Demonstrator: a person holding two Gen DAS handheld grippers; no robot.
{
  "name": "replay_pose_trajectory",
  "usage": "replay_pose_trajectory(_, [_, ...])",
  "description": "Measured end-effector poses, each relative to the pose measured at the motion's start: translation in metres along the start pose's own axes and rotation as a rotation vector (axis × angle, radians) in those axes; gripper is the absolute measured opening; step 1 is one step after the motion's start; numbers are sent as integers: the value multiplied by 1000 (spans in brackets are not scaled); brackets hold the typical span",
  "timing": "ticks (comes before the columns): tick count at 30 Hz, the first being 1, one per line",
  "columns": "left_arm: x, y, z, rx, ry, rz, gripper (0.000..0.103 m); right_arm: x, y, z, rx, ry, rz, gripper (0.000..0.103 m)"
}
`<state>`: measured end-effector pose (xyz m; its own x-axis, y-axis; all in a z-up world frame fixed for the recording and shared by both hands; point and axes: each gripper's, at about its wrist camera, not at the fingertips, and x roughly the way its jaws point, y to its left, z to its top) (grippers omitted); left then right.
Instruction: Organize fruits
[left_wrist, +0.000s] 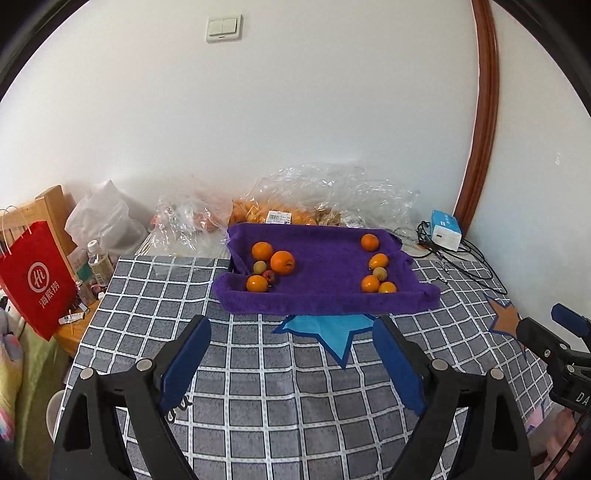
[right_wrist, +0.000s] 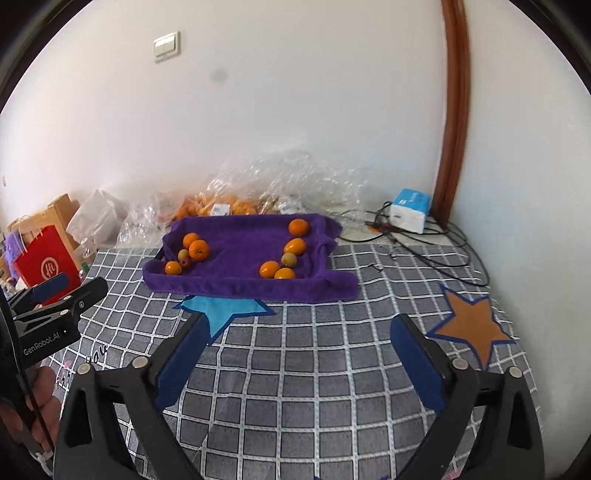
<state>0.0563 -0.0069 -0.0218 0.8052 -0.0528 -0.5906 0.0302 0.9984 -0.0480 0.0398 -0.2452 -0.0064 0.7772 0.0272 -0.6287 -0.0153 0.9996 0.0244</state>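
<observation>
Fruits lie ahead of both wide-spread, empty grippers, left gripper and right gripper; approach one fruit squarely, straddling it before closing.

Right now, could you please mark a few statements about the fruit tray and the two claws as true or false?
1. Both claws are open and empty. True: left claw, right claw.
2. The fruits lie in two groups on the purple towel. True.
3. A small red fruit lies in the right group. False: it is in the left group.
4. The blue star lies behind the towel. False: it shows at the near edge.
5. The red bag stands right of the table. False: left.
</observation>
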Motion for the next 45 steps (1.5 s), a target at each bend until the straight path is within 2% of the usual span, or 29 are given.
replay_pose_trajectory(8, [-18, -9, -9, 32, -31, 32, 90, -19, -2, -9, 16, -16, -16, 101])
replay_pose_trajectory(15, [-24, -7, -11, 22, -39, 34, 90, -22, 2, -11, 0, -19, -28, 101])
replay_pose_trajectory(45, [-27, -12, -10, 37, -44, 42, 91, -25, -4, -11, 17, -27, -34, 101])
